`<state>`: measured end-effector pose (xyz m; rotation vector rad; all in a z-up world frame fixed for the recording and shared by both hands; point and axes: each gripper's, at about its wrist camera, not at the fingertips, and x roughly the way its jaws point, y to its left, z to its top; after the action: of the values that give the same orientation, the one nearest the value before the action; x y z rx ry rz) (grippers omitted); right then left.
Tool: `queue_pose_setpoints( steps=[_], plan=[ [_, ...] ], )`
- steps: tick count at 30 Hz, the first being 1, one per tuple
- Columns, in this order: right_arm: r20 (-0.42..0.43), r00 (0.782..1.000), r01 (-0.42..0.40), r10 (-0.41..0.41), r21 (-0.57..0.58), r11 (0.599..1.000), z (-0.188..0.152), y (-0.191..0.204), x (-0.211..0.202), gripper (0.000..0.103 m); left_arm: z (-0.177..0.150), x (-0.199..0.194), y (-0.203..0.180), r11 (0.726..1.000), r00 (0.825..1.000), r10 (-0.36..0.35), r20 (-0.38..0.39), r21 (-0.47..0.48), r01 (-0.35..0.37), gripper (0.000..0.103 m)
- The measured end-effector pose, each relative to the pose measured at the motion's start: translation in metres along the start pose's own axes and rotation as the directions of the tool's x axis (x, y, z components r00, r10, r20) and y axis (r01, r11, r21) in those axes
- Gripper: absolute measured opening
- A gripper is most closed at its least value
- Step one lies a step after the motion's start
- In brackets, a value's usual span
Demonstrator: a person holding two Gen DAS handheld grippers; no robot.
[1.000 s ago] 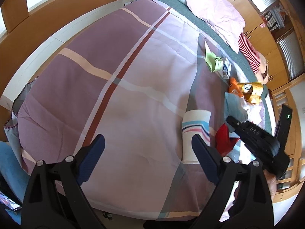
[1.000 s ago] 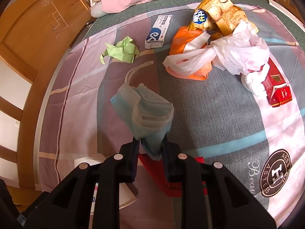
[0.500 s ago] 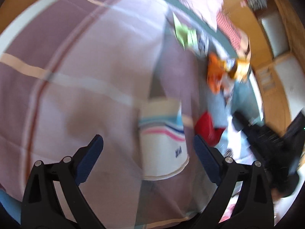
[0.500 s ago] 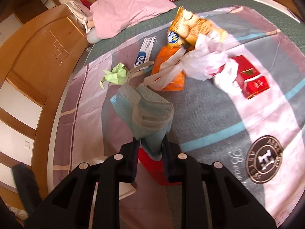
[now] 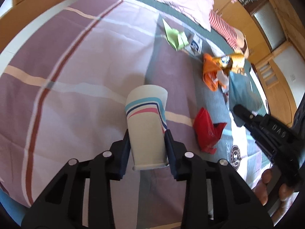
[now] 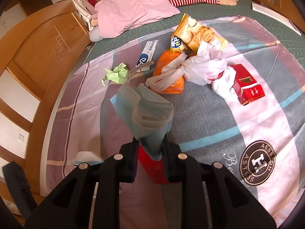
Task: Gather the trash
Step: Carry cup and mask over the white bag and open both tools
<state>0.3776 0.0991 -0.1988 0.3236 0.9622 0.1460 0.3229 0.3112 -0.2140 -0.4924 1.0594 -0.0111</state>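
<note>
1. Left tongs (image 5: 146,139) are closing, pads against a striped paper cup (image 5: 145,126) lying on the bed's checked blanket (image 5: 85,72).
2. Right tongs (image 6: 149,148) pinch a blue face mask (image 6: 144,112) above the blanket.
3. Wrappers (image 6: 190,36) and a red pack (image 6: 247,87) lie beyond.

**Colours on the bed**

Bedspread (image 6: 219,118): patchwork of mauve, pale pink and grey blocks, thin rust, cream and teal stripes, round dark logo badge. Paper cup (image 5: 145,122): white with teal, navy and pink swooshes. Face mask (image 6: 146,112): light blue, greyish pleats. Crumpled paper (image 6: 117,73): lime green. Snack bag (image 6: 190,35): golden yellow. Plastic bags: one orange (image 6: 167,72), one white (image 6: 202,68). Carton (image 6: 247,88): red. Pillow (image 6: 133,15): pink. Both grippers (image 5: 146,139) (image 6: 148,147): black.
</note>
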Motion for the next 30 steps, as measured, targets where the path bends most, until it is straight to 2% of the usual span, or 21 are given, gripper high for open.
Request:
queue_pose_setpoints(
  steps=[6,12,16,19,21,23,24,26,28,29,30],
  plan=[
    [0.077,0.997,0.010,-0.008,-0.034,0.999,-0.006,0.003,-0.019,0.023,0.001,-0.027,-0.006,0.999,0.995,-0.031,0.097,0.033,0.028,0.034],
    [0.184,0.982,-0.028,0.034,-0.035,0.999,-0.031,-0.018,-0.082,0.023,0.000,-0.045,-0.015,0.993,0.984,-0.108,0.142,0.071,0.098,0.034],
    [0.219,0.975,0.036,-0.019,-0.072,0.997,-0.046,-0.048,-0.149,0.023,-0.009,-0.051,-0.031,0.982,0.978,-0.151,0.147,0.139,0.131,0.034],
    [0.253,0.960,0.139,-0.115,-0.075,0.987,-0.059,-0.083,-0.201,0.022,-0.017,-0.054,-0.045,0.966,0.970,-0.207,0.131,0.185,0.181,0.034],
    [0.244,0.953,0.195,-0.178,-0.050,0.979,-0.070,-0.110,-0.226,0.023,-0.023,-0.059,-0.054,0.948,0.957,-0.267,0.114,0.210,0.239,0.034],
    [0.192,0.955,0.234,-0.228,-0.012,0.972,-0.085,-0.143,-0.246,0.023,-0.031,-0.065,-0.064,0.921,0.938,-0.336,0.087,0.242,0.307,0.034],
    [0.167,0.954,0.252,-0.250,0.010,0.968,-0.094,-0.158,-0.253,0.023,-0.038,-0.070,-0.074,0.894,0.922,-0.383,0.063,0.274,0.353,0.034],
    [0.099,0.953,0.284,-0.288,0.047,0.958,-0.117,-0.188,-0.262,0.023,-0.053,-0.078,-0.088,0.857,0.900,-0.434,0.032,0.324,0.402,0.034],
    [-0.009,0.955,0.297,-0.297,0.057,0.953,-0.143,-0.212,-0.259,0.023,-0.072,-0.087,-0.110,0.797,0.869,-0.495,-0.016,0.388,0.462,0.034],
    [-0.069,0.952,0.303,-0.299,0.061,0.951,-0.157,-0.223,-0.255,0.028,-0.080,-0.090,-0.119,0.776,0.855,-0.517,-0.039,0.401,0.487,0.034],
    [-0.098,0.950,0.304,-0.297,0.067,0.950,-0.166,-0.228,-0.255,0.034,-0.092,-0.091,-0.135,0.745,0.835,-0.544,-0.085,0.409,0.527,0.034]
  ],
)
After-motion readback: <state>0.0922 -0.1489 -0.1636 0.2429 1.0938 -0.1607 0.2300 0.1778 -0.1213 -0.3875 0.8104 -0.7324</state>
